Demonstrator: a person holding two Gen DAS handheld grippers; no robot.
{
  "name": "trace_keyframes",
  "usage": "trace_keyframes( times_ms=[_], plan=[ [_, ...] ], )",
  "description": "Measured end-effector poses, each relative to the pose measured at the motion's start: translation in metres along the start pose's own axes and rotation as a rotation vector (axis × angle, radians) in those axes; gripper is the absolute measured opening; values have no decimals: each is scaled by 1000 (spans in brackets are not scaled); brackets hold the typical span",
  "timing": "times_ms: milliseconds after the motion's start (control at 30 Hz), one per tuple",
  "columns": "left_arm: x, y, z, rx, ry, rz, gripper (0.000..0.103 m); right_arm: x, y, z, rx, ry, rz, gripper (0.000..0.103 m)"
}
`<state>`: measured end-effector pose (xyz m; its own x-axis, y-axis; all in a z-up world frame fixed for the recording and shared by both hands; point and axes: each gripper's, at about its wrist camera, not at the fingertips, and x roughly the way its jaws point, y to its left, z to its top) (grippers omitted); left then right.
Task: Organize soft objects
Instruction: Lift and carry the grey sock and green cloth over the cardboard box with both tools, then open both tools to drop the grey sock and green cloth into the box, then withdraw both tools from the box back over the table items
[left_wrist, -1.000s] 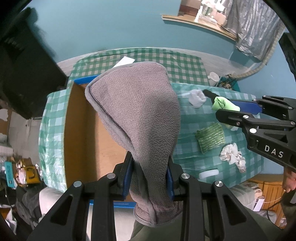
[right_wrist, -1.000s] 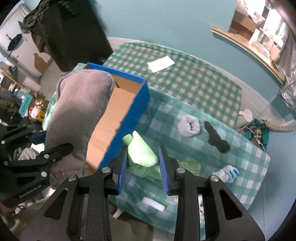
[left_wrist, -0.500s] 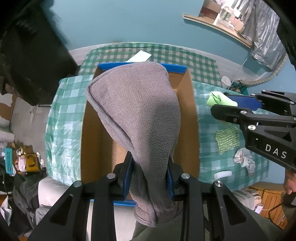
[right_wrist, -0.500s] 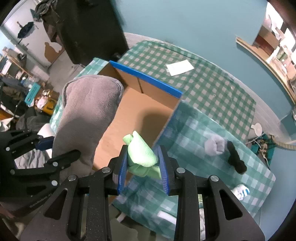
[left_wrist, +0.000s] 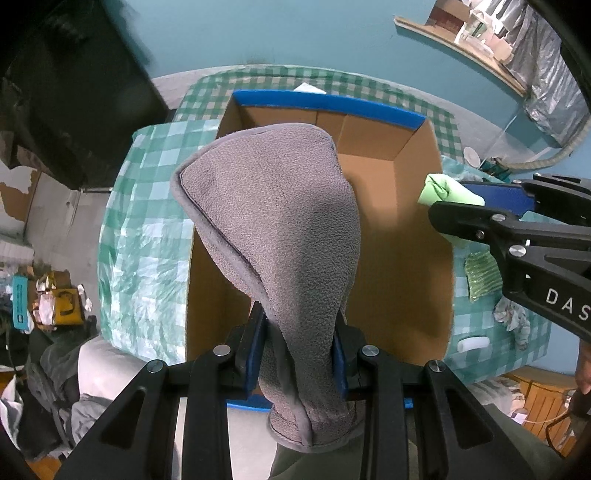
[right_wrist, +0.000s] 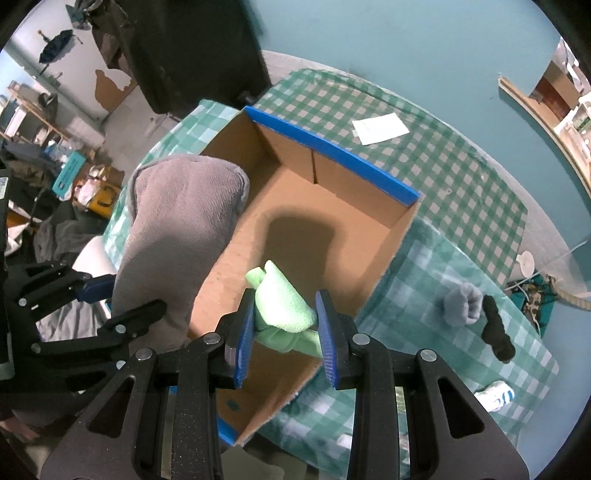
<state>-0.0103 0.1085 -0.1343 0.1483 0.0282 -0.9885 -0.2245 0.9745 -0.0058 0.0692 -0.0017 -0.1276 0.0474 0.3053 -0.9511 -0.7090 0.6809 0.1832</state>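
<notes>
Teal walls back a table (right_wrist: 436, 155) under a green-and-white checked cloth, and on that cloth sits the landmark for everything else: an open cardboard box (left_wrist: 402, 258) with blue-edged flaps, its brown floor bare. Left of the box, past the table edge, the floor is crowded with dark cloth and a yellow bag (left_wrist: 62, 308).

Over the box's left wall, the left gripper (left_wrist: 298, 350) has its blue-padded jaws pressed in on the lower part of a grey fleece cloth (left_wrist: 273, 229), which bulges upward and forward from the pinch above the box's interior; a rolled hem hangs below the jaws. From the right wrist view the same cloth (right_wrist: 181, 229) stands as a tall hump against the box's left side.

Over the box's near right portion, the right gripper (right_wrist: 284, 325) is closed around a light green cloth (right_wrist: 284, 306), with a folded tip poking up beyond the pads and a knotted part tucked between them. In the left wrist view that green bundle (left_wrist: 445, 190) hangs just above the box's right wall.

Beyond the box's far flap lies a white paper sheet (right_wrist: 380, 127). Right of the box, on the cloth, rest a grey sock ball (right_wrist: 463, 306), a black sock (right_wrist: 496, 332) touching it, and a white-and-blue sock (right_wrist: 496, 395) nearer the table edge. A green textured pad (left_wrist: 480, 273) and a crumpled white rag (left_wrist: 513, 321) also lie to the box's right.
</notes>
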Motion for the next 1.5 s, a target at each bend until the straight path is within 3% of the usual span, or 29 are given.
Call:
trace_keyframes(
  times_ms=[167, 333, 467, 633, 1500],
  plan=[
    [6, 4, -1, -5, 18, 1, 32, 12, 5, 3, 11, 22, 0, 31],
    [8, 4, 0, 8, 24, 12, 40, 16, 7, 3, 21, 31, -6, 31],
    [7, 3, 0, 14, 23, 42, 50, 14, 6, 2, 34, 24, -22, 45],
    [1, 2, 0, 12, 7, 54, 61, 8, 3, 0, 50, 8, -27, 56],
    [-29, -38, 4, 65, -28, 30, 62, -45, -33, -19, 111, -58, -55, 68]
  ],
)
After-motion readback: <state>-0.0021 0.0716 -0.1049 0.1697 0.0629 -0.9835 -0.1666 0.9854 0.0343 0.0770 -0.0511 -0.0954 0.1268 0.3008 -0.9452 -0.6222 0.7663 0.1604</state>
